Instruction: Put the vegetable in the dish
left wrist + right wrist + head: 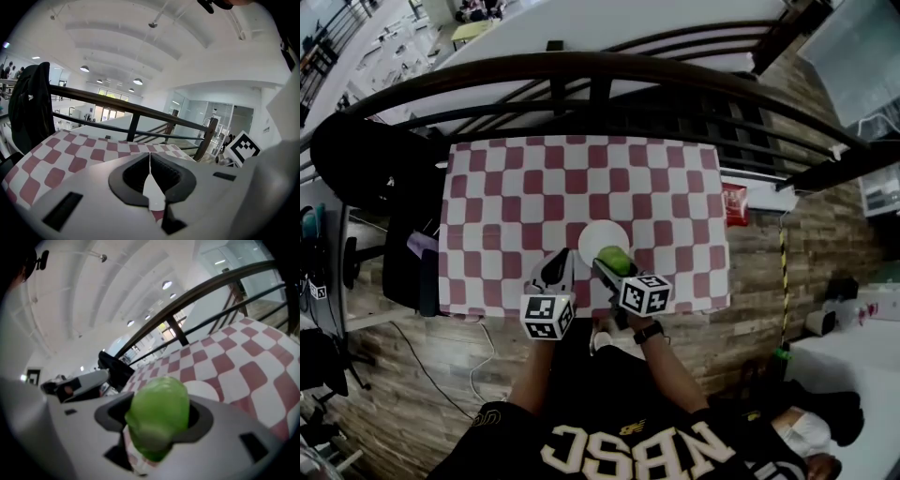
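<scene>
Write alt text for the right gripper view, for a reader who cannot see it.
The right gripper is shut on a green vegetable, held over a red-and-white checked table. A white dish sits just beyond it, and a dark railing runs behind the table.

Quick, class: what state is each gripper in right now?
Left gripper: closed, holding nothing.
Right gripper: closed on the green vegetable.

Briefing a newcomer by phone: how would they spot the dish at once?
Find the red-and-white checked tablecloth. Near its front edge, just beyond the right gripper clamping a green vegetable, lies the dish: plain white and round amid square checks.
</scene>
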